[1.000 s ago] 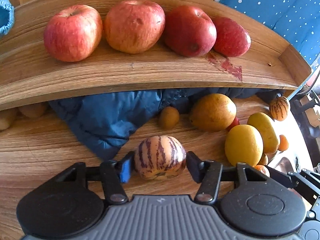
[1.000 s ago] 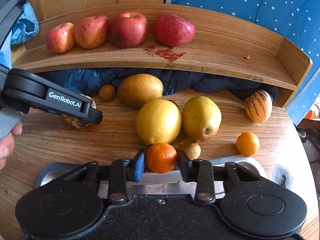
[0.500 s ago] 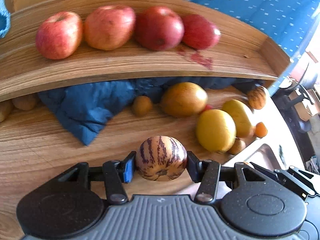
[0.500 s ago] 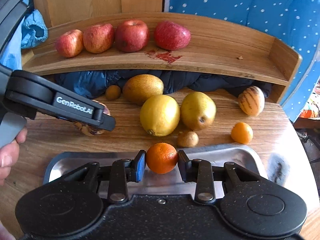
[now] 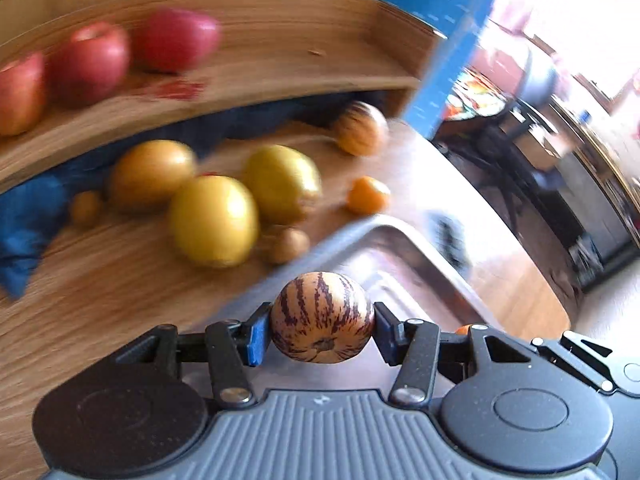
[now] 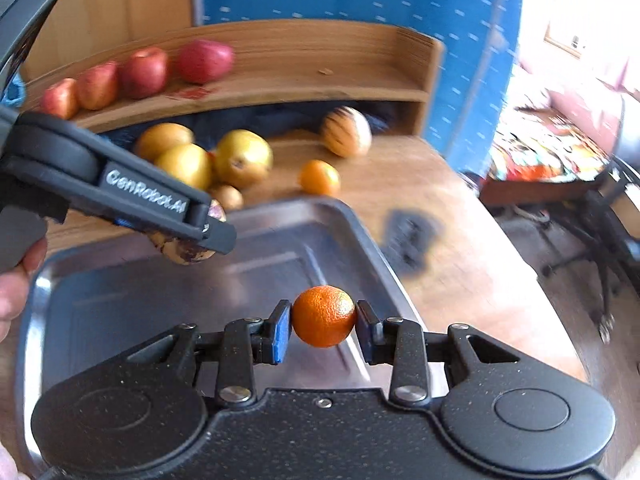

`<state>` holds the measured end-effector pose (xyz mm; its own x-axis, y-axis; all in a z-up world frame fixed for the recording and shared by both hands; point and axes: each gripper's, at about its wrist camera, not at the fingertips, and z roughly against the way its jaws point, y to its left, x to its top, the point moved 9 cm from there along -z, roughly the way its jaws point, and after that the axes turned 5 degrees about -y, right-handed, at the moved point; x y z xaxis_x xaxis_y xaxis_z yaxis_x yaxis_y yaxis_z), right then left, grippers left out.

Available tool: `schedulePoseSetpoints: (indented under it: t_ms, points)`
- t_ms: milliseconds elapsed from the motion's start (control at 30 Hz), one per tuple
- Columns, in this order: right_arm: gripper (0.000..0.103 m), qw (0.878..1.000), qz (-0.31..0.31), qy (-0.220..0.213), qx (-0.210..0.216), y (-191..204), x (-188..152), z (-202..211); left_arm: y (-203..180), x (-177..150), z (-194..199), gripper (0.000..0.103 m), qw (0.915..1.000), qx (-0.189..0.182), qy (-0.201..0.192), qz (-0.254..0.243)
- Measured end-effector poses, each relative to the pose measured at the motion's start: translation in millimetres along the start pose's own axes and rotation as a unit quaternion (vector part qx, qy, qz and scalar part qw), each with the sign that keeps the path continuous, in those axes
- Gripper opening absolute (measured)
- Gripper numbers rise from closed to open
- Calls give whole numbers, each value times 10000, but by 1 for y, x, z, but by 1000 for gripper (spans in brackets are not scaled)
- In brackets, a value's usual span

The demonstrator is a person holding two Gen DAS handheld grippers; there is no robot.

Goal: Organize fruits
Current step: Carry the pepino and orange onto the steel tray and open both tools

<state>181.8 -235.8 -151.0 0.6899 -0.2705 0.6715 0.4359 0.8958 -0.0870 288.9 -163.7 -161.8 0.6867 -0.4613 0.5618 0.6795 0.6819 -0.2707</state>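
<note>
Two grippers are each gripping a fruit above the metal tray point(image 6: 256, 224): the right gripper point(image 6: 323, 327) is clamping a mandarin point(image 6: 324, 316), the left gripper point(image 5: 320, 330) a striped melon point(image 5: 322, 316). Nothing is lying in the tray yet. Beyond, pears point(image 6: 242, 158) and shelf apples point(image 6: 142, 72) are waiting. A second ago both fruits were hanging over the tabletop.

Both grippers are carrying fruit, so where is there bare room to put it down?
The shiny metal tray lies bare from rim to rim. The curved wooden shelf is free right of the red apples. Crowded: the wooden table around the yellow pears.
</note>
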Motion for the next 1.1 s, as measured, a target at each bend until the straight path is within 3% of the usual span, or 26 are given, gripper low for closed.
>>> schedulePoseSetpoints:
  t_ms: [267, 500, 700, 867, 967, 1100]
  points:
    - [36, 9989, -350, 121, -289, -29, -29, 13, -58, -15, -20, 56, 9972, -388, 344, -534]
    - [37, 9993, -274, -18, -252, -34, -37, 20, -71, -31, -24, 56, 9956, -387, 486, -703]
    - [44, 9996, -205, -36, -171, -38, -42, 29, -75, -30, -21, 58, 9972, -218, 390, -594]
    - [64, 9997, -160, -172, 94, -34, -47, 46, -78, -33, -5, 78, 9983, -35, 170, -563]
    - [79, 9992, -127, -244, 296, -30, -49, 56, -76, -40, 10, 84, 9986, 100, 71, -516]
    - [91, 9969, -136, -288, 726, -22, -55, 69, -68, -57, 35, 91, 9986, 295, 44, -433]
